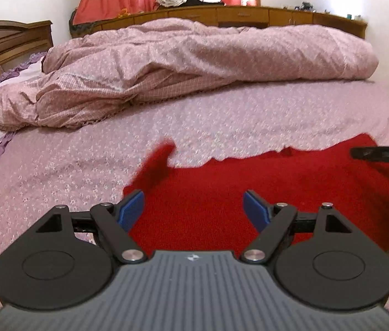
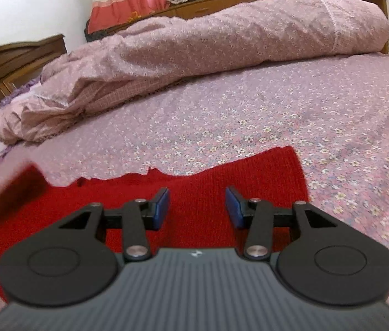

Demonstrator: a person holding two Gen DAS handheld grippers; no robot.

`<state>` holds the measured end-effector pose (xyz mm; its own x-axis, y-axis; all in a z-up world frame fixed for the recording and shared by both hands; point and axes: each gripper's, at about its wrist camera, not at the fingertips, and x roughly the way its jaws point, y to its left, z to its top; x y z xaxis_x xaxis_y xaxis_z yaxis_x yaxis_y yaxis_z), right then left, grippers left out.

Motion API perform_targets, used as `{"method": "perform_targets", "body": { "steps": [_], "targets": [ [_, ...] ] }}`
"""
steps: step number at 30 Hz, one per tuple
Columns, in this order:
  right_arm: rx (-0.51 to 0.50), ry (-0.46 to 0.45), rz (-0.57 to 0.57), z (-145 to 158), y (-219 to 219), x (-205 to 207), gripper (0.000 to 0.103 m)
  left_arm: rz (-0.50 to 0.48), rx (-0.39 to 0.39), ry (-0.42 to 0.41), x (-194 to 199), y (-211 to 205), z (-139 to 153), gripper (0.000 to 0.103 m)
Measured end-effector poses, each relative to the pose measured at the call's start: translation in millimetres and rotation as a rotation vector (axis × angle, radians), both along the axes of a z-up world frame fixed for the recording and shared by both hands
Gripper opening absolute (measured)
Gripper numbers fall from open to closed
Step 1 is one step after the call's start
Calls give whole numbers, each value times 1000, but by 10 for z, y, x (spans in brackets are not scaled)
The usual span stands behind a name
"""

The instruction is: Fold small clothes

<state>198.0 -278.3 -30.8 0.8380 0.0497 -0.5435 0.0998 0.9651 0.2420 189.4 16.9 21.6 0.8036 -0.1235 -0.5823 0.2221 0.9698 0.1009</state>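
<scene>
A red garment [image 2: 200, 182] lies flat on the bed [image 2: 291, 115], long axis running left to right. Both grippers, left [image 1: 193, 209] and right [image 2: 197, 207], hover over its near edge, jaws spread, holding nothing.

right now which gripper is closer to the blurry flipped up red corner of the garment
Left. The left gripper sits just beside the raised corner; the right gripper is over the red garment's opposite end.

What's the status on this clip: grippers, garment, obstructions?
Left gripper open, empty. Right gripper open, empty. Red knitted garment spread on floral bedsheet, one end blurred. Rumpled pink duvet beyond, apart from it.
</scene>
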Motion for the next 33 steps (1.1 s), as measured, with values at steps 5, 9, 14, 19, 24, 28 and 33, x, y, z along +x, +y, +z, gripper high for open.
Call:
{"method": "perform_targets", "body": {
  "steps": [5,9,14,19,24,28,33],
  "targets": [
    [-14,-39,6,112,-43,-379,48,7,19,40,194,19,-263,82],
    [-63,-21,10,43,-41,-512,48,55,49,108,468,90,-575,82],
    [-81,25,-8,-201,-80,-450,48,78,29,106,611,166,-689,83],
    [-53,22,-34,-291,-158,-356,49,86,41,112,735,157,-712,86],
    [-46,13,-56,-234,-136,-372,50,108,30,128,698,157,-594,85],
    [10,-27,-95,-103,-159,-586,56,121,64,132,494,187,-496,86],
    [77,-71,-140,84,-168,-902,64,157,61,155,237,313,-410,91]
  ]
}}
